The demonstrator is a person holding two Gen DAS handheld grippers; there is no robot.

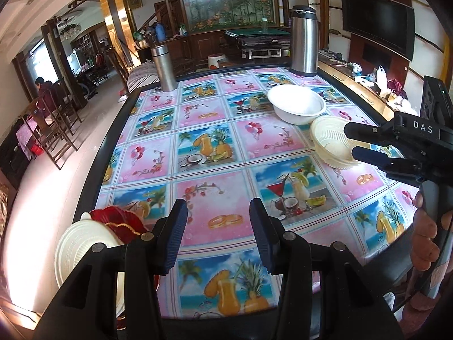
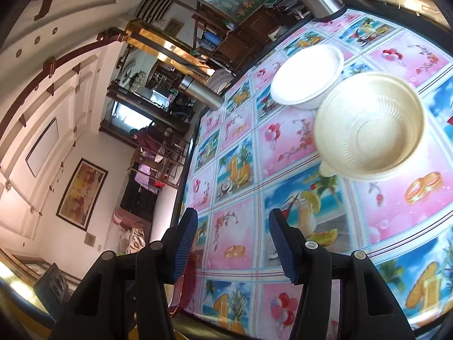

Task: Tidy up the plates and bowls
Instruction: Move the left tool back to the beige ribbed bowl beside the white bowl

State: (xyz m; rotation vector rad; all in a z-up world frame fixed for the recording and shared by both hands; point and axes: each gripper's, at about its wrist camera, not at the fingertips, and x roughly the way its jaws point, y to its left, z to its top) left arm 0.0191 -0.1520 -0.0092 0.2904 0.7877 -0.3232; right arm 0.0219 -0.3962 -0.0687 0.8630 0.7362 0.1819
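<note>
Broadly, a living room with white walls, gilt pillars and a dark television (image 1: pixel 378 25) on the right wall. At centre, a large desk (image 1: pixel 158 153) under a glossy cloth of pink and blue squares printed with drinks, pineapples and balloons. At its far edge, a tall steel flask (image 1: pixel 304 39) to the right and a slimmer steel bottle (image 1: pixel 163 68) to the left, both upright.

On the right half of the desk, a white bowl (image 1: pixel 296 104) and, just beside it on the near side, a cream ribbed bowl (image 1: pixel 331 141), rims close or touching, hard to say which. At the near left corner, a cream plate (image 1: pixel 76 252) against a red scalloped plate (image 1: pixel 119 222), both partly behind the left tongs (image 1: pixel 219 235).

Left tongs low over the near edge, level, blue pads apart, nothing between them. Right tongs (image 1: pixel 349 141) reaching in from the right, tips spread at the cream bowl's rim; contact unclear. A hand (image 1: pixel 427 232) on the grip below.

Only in the right wrist view: the tilted room, a framed painting (image 2: pixel 82 194), both bowls from above, the right tongs spread wide and short of the cream bowl. Only in the left: the two plates and the television.
</note>
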